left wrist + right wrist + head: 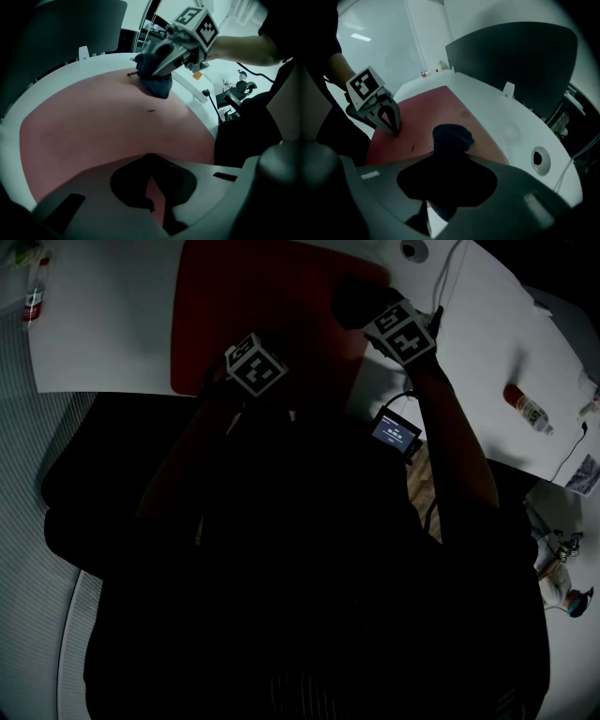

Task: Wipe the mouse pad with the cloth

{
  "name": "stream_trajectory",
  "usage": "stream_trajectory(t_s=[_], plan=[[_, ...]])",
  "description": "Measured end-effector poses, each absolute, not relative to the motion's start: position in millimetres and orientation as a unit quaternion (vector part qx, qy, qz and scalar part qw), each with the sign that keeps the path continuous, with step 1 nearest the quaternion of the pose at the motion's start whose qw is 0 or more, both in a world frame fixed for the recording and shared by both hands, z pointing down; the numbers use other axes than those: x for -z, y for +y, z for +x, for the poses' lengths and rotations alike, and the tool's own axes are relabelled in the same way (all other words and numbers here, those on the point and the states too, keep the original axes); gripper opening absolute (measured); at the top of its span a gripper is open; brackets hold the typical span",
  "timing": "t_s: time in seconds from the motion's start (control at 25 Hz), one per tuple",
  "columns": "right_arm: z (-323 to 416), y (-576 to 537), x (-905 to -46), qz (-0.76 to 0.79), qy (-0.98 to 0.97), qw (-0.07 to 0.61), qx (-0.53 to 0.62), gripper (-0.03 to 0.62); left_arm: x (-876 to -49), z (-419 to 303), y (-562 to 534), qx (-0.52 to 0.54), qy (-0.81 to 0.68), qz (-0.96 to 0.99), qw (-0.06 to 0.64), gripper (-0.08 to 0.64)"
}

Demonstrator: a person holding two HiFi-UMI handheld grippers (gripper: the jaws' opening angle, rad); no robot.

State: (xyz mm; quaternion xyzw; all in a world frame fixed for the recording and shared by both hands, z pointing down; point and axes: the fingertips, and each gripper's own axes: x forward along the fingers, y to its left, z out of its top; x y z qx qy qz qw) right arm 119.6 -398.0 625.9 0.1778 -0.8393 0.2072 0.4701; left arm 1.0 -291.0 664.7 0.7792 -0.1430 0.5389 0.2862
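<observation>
A red mouse pad [272,306] lies on the white table [112,324]. My right gripper [364,307] is shut on a dark cloth [352,298], which rests bunched on the pad's far right part. The left gripper view shows that cloth [155,79] hanging from the right gripper [151,75]. In the right gripper view the cloth [451,138] sticks out ahead of the jaws. My left gripper [395,130] is shut, tips together, and touches the pad [431,112] near its front edge. Its own view shows pad [103,122] under the jaws.
Two red-capped bottles stand apart on the table: one [34,298] far left, the other [528,407] lying right. A small lit screen [396,432] hangs off the front edge. A cable [450,277] and a round hole [538,159] lie right of the pad. A dark panel [520,61] rises behind.
</observation>
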Motion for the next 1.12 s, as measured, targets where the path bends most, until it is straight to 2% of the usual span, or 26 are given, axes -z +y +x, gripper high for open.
stream_trajectory(t_s=[0.16,0.44,1.12], plan=[[114.5,-389.2,-647.1,0.162,-0.83,0.5,-0.189,0.101,-665.2,-0.7,-289.8,-0.538,-0.145,0.78,0.285,0.0],[116.0,-393.4,-648.2,0.165,-0.843,0.464,-0.219,0.103,-664.3,-0.3,-291.8,-0.53,-0.147,0.783,0.289,0.0],[113.7,-393.9,-646.7,0.179,-0.846,0.452,-0.219,0.103,-665.6,-1.1,-291.1,-0.554,-0.141,0.777,0.264,0.0]])
